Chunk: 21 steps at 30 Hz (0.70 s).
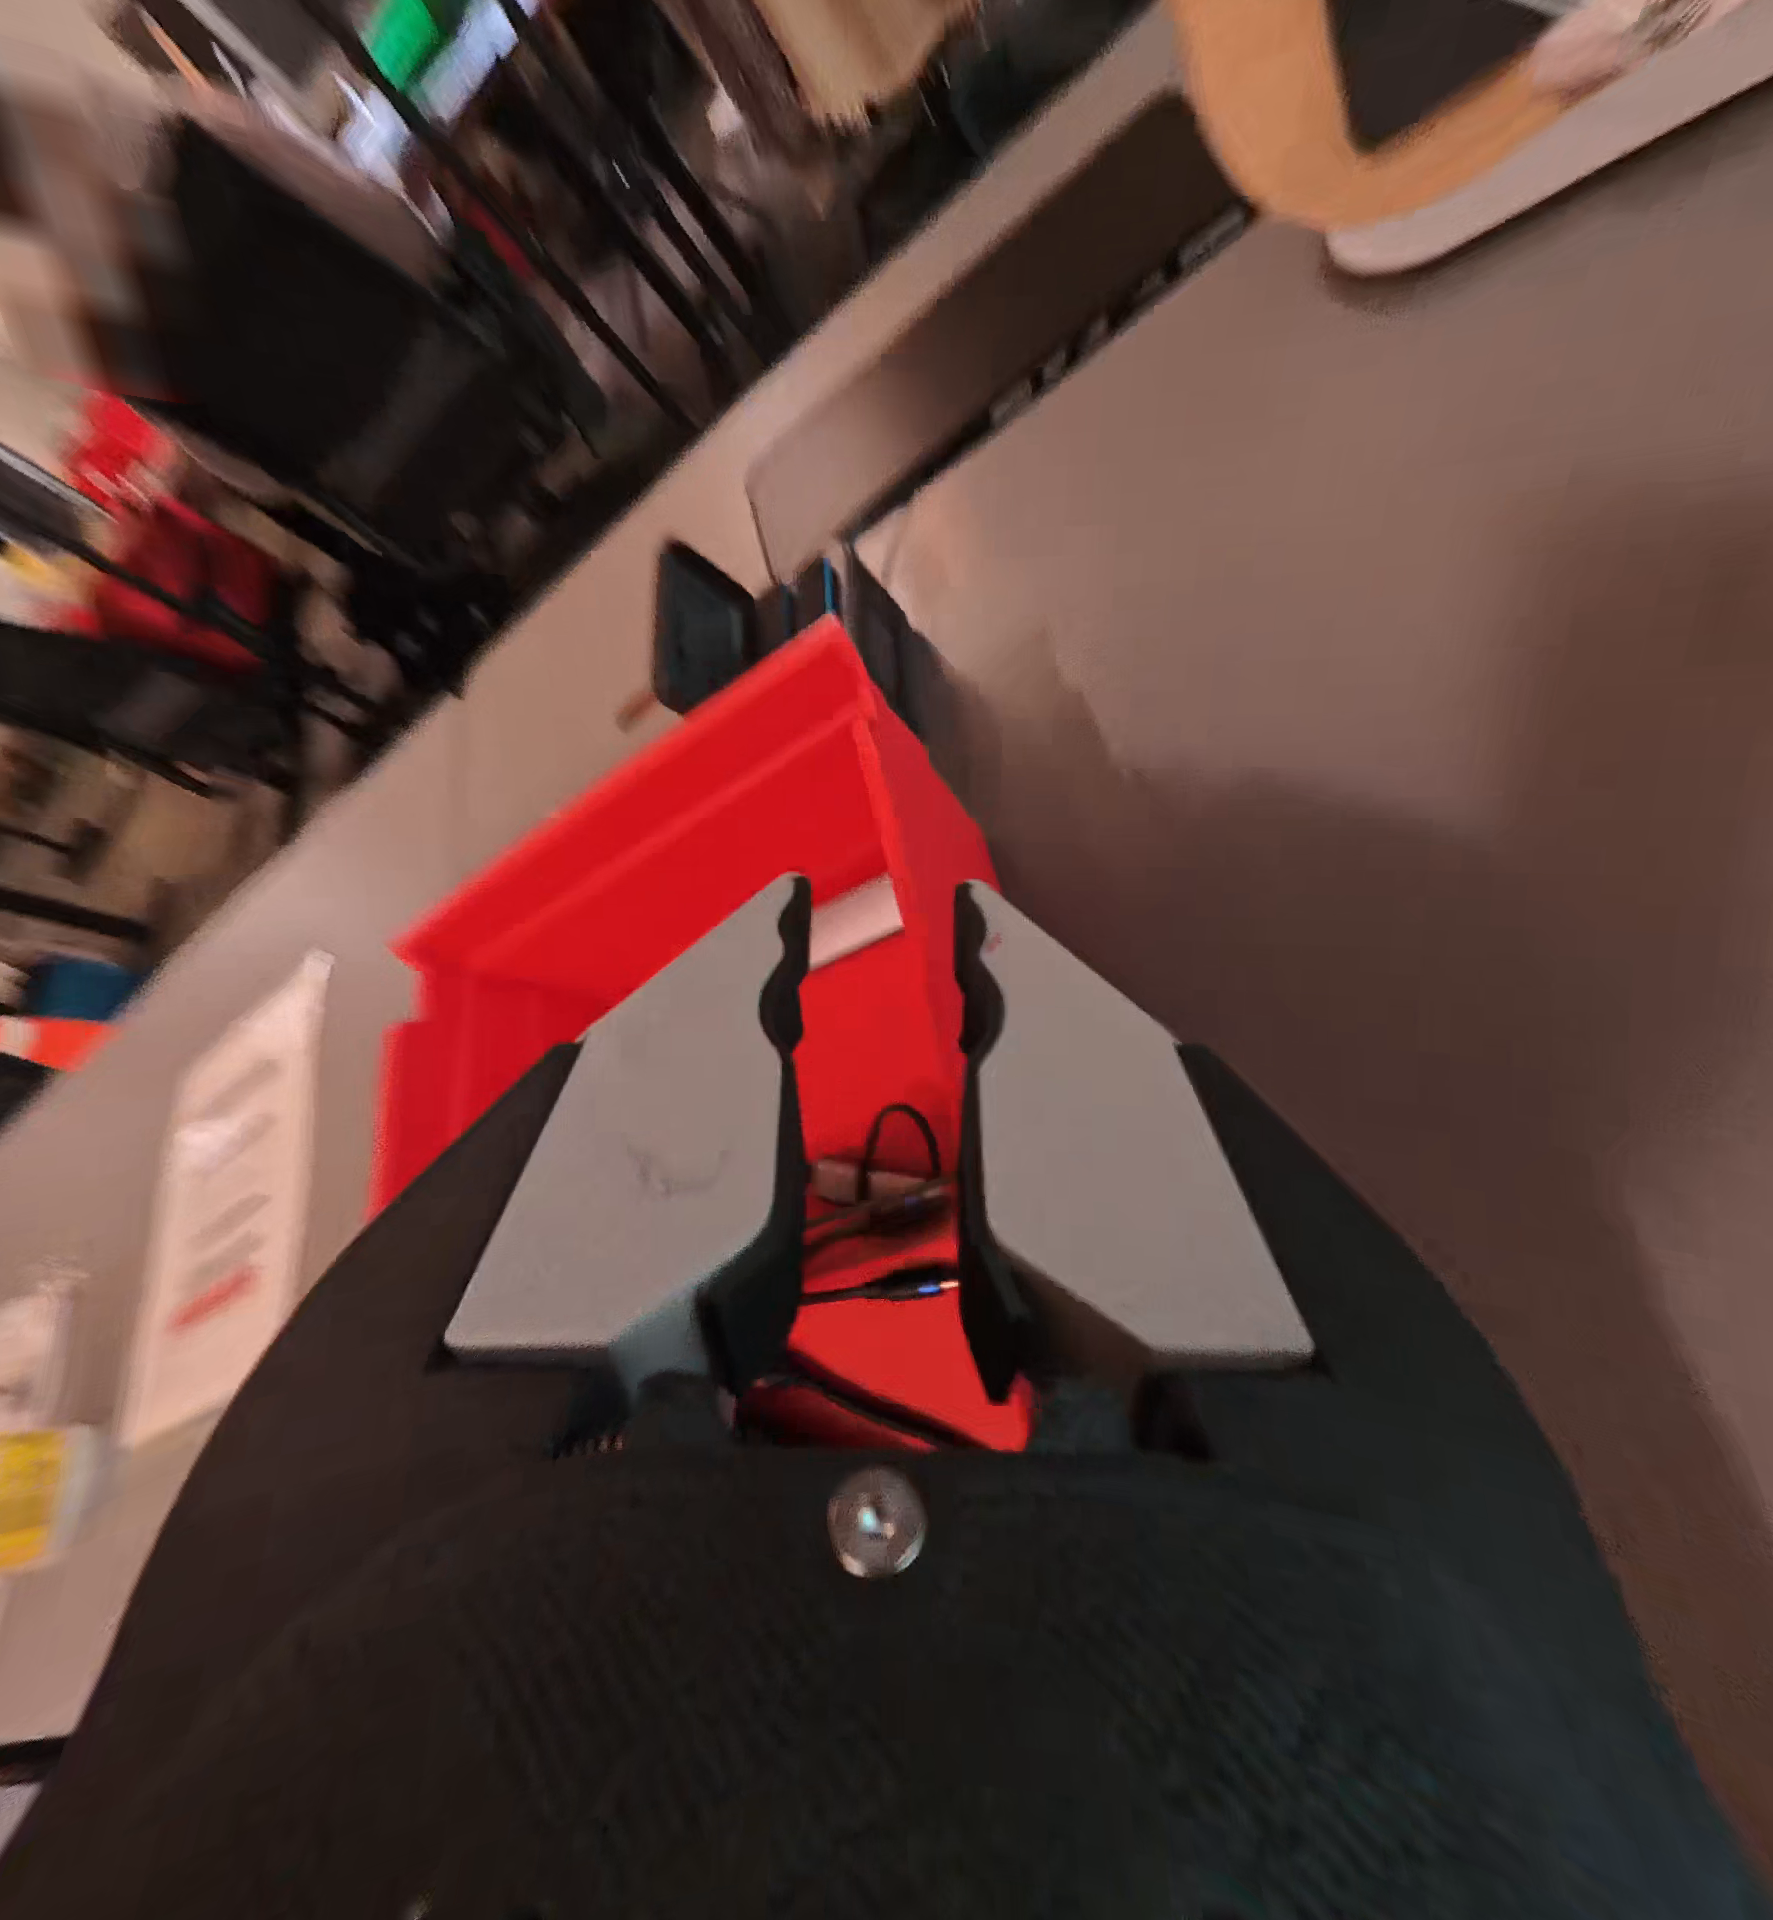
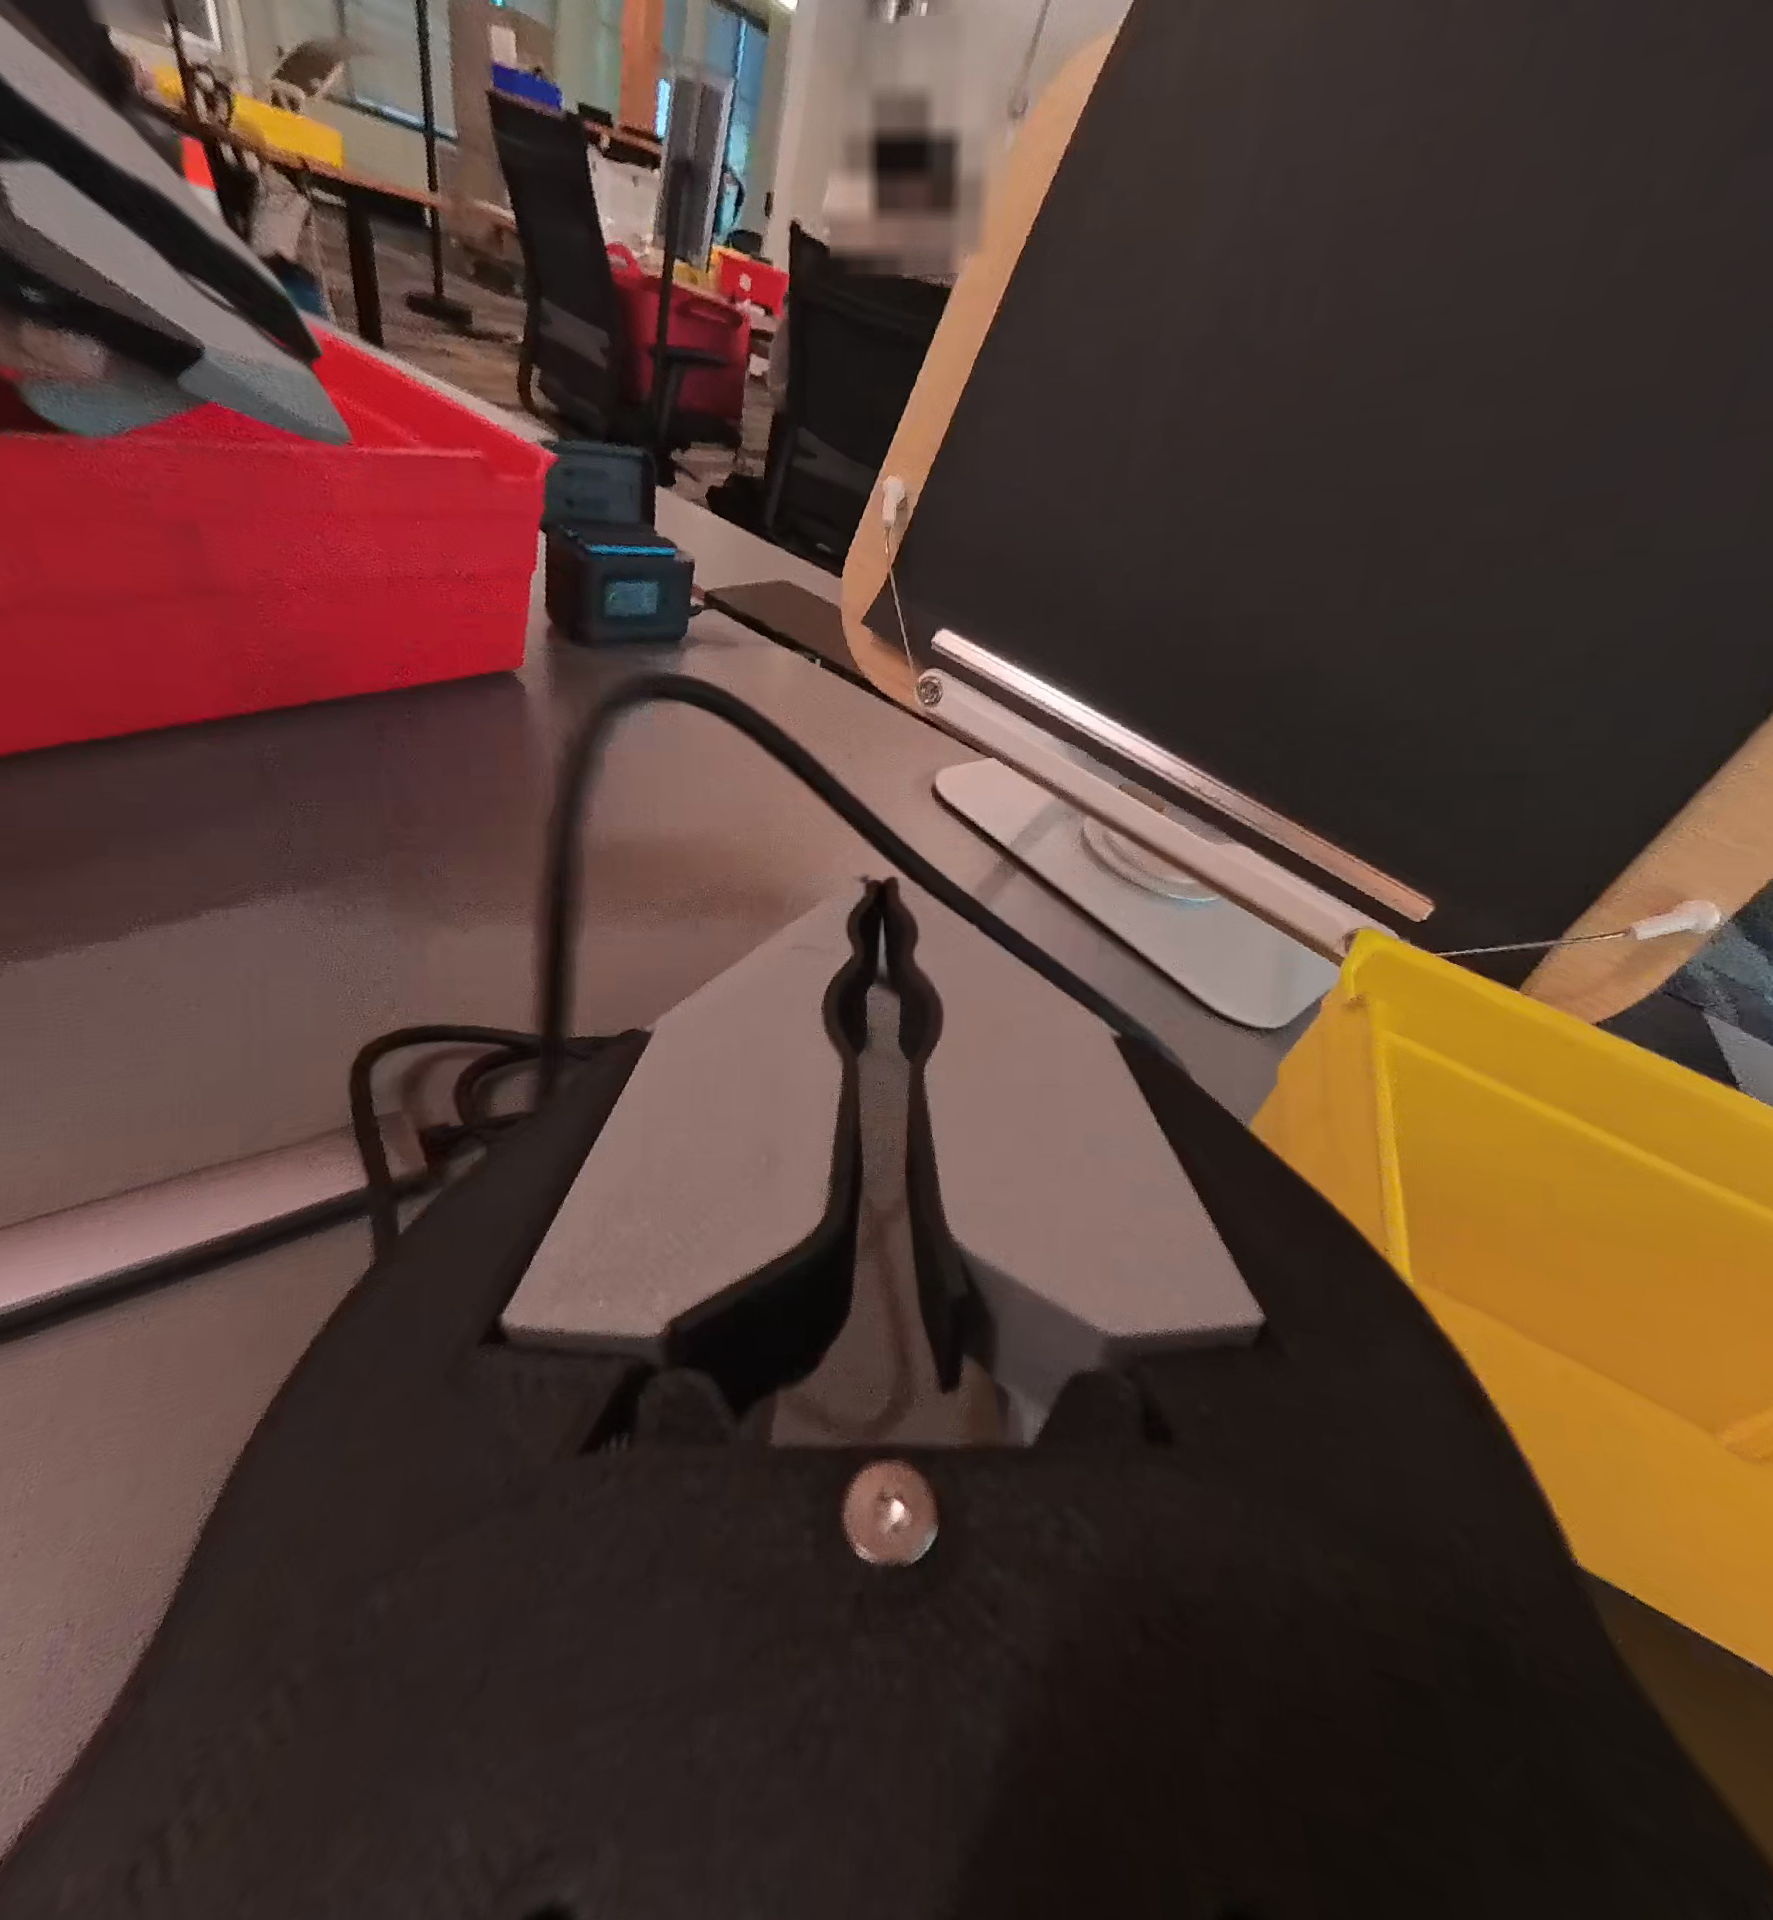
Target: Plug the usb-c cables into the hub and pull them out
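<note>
In the blurred, tilted left wrist view my left gripper [image 1: 880,899] is open and empty above a red bin [image 1: 653,831]. Between its fingers, on the bin floor, I see a small grey hub [image 1: 851,1169] with a looped black cable [image 1: 903,1117] and a loose black cable plug [image 1: 913,1288]. In the right wrist view my right gripper [image 2: 880,894] is shut low over the grey table [image 2: 238,883]. A black cable [image 2: 653,686] arcs up in front of it and runs down past its right finger. I see nothing between the tips. The left gripper [image 2: 134,312] hangs over the red bin [image 2: 238,582].
A yellow bin [image 2: 1588,1247] stands close on the right. A black panel with a wooden edge [image 2: 1381,416] sits on a silver stand [image 2: 1121,862] behind. Small black boxes [image 2: 617,592] stand beside the red bin. Coiled cable [image 2: 425,1091] lies left. Papers [image 1: 227,1164] lie on the table. Across from one pair of fingers to the other is roughly 30 cm.
</note>
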Available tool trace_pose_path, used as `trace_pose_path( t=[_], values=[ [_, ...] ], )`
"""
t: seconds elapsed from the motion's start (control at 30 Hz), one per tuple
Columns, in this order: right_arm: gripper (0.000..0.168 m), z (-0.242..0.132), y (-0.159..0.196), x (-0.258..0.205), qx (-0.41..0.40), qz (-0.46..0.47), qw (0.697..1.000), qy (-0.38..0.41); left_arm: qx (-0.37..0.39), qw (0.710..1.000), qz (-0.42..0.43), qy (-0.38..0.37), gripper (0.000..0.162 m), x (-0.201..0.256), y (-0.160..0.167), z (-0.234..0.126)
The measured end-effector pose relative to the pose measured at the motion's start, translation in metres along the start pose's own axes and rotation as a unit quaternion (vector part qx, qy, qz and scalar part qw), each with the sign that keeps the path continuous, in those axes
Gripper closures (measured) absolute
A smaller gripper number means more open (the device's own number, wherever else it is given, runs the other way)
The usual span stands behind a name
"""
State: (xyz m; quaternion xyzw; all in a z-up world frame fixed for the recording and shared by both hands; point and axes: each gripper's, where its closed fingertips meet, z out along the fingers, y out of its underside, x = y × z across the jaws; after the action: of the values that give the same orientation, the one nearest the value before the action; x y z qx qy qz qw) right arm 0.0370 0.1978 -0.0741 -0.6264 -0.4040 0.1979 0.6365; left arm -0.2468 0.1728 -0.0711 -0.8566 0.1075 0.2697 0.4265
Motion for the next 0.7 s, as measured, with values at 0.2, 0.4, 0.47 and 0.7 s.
trace_pose_path(
  t=[0.2, 0.4, 0.47, 0.7],
  values=[
    [0.168, -0.002, -0.006, 0.000, 0.012, 0.004, 1.000, 0.001, 0.055, 0.986, 0.075, 0.140, 0.130, 0.105, -0.021, -0.085],
    [0.166, -0.003, -0.005, -0.003, 0.015, -0.001, 1.000, -0.009, 0.022, 0.949, 0.045, 0.312, 0.107, 0.228, 0.025, -0.106],
    [0.158, -0.001, -0.004, -0.011, 0.016, 0.011, 0.999, -0.033, -0.007, 0.944, 0.034, 0.329, 0.101, 0.243, 0.041, -0.101],
    [0.141, -0.004, 0.008, -0.097, -0.028, 0.059, 0.956, -0.287, 0.022, 0.941, 0.037, 0.337, 0.139, 0.243, 0.048, -0.096]
  ],
)
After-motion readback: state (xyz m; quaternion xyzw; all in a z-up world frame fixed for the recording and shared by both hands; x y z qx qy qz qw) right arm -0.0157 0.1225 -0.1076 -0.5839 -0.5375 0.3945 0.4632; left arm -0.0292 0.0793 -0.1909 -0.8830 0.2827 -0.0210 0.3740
